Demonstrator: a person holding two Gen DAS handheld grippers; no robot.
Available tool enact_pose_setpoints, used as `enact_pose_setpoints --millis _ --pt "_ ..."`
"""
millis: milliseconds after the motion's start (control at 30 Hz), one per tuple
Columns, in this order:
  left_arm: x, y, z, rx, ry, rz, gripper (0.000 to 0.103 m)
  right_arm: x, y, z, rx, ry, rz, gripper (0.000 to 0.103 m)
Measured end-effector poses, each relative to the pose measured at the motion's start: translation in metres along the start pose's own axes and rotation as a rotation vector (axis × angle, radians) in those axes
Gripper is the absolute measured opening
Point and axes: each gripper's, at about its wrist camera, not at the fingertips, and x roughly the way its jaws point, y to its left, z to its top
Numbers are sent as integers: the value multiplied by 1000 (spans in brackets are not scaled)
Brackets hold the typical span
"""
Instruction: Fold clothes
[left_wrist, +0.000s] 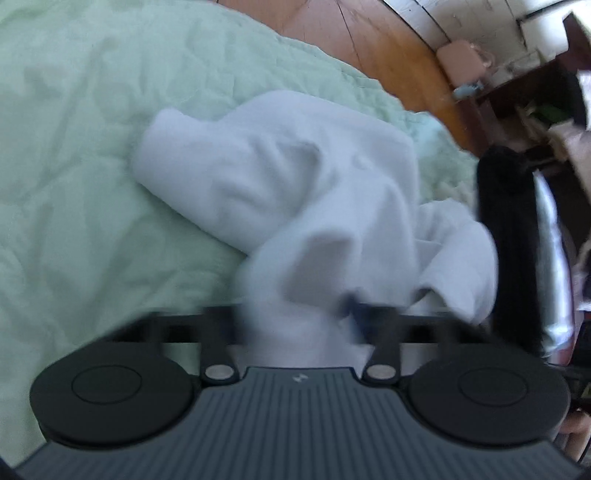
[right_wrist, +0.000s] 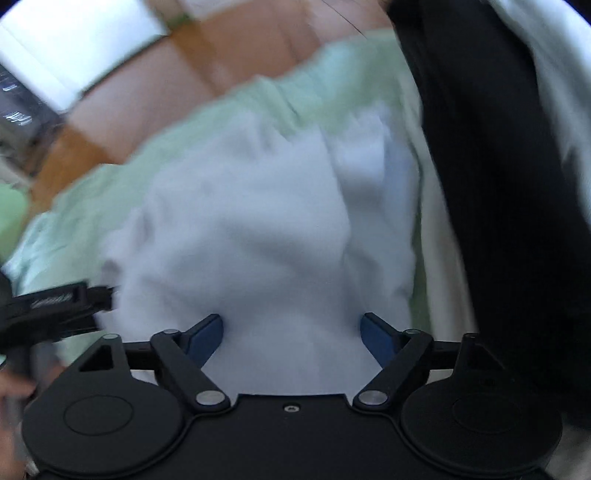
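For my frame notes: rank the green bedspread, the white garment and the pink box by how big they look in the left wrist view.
1. Green bedspread, filling most of the left half.
2. White garment, though nearness to the camera enlarges it.
3. Pink box, small and far off, so its true size is unsure.

The garment (left_wrist: 295, 199) lies bunched on the bedspread (left_wrist: 74, 184), its near end rising between the fingers of the left gripper (left_wrist: 299, 325). In the right wrist view it sits before the right gripper (right_wrist: 291, 332), with the floor (right_wrist: 221, 55) behind the bedspread.
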Motion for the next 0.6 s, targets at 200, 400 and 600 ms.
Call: enact_pose_setpoints --millis 200,400,600 --pt "-73 -10 8 -3 -298 73 13 -41 61 -11 -228 -250 -5 11" --pt "-199 -19 52 56 -626 137 12 -136 127 30 -395 -665 -37 7" --pt "-338 -24 62 110 -971 243 12 -239 191 51 -498 -1137 -71 0"
